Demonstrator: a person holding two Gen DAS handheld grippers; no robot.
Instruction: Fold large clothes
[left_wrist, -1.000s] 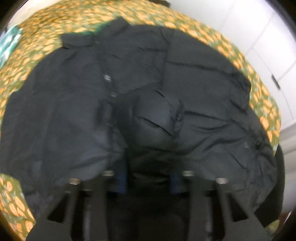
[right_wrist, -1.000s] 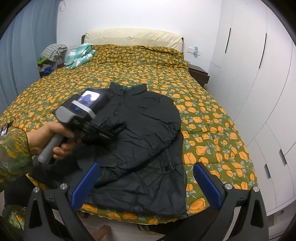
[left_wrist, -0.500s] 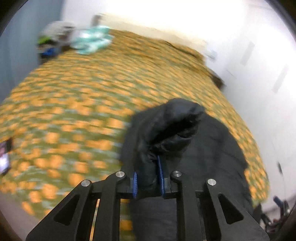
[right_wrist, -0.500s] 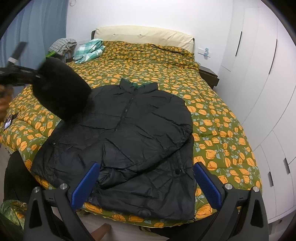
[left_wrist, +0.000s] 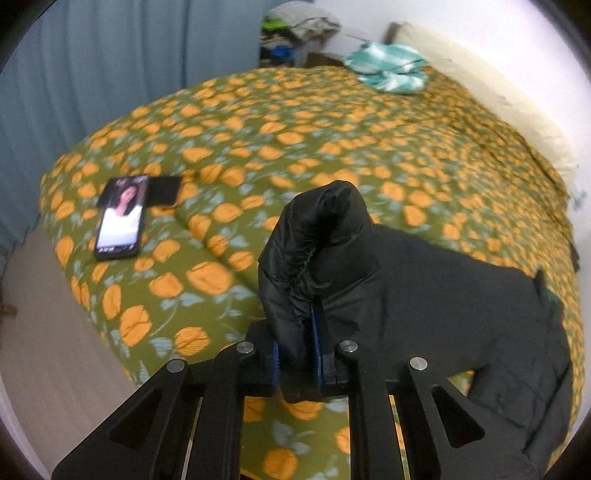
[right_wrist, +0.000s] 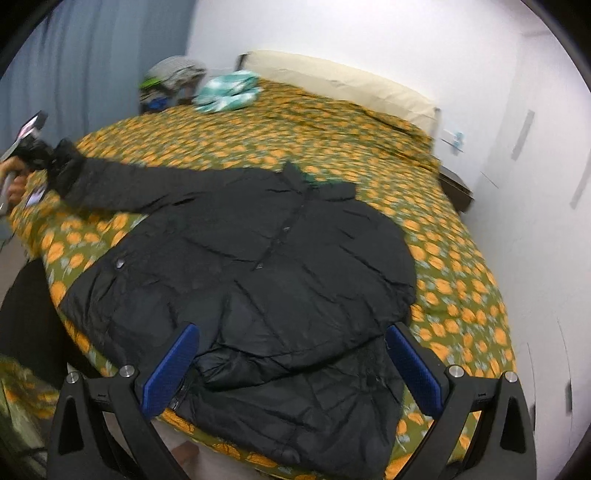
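Black padded jacket (right_wrist: 266, 266) lies front-up across the near part of the bed (right_wrist: 369, 147), collar toward the far headboard and hem hanging over the near edge. One sleeve (right_wrist: 122, 184) is stretched out to the left, lifted off the floral quilt, its cuff (left_wrist: 317, 236) pinched between the blue pads of the left gripper (left_wrist: 295, 354), which is clamped tight on the fabric. In the left wrist view the cuff stands bunched above the jaws and the rest of the jacket trails away to the right, partly cut off by the frame edge. Right gripper (right_wrist: 291, 369) hovers over the near hem with its fingers spread wide and nothing between them. The other sleeve seems folded across the body, though the dark folds make its outline hard to read. A phone (left_wrist: 120, 221) with a lit screen rests on the quilt at the left, well apart from the cuff. A teal checked cloth (right_wrist: 225, 92) sits near the far pillow, blurred.
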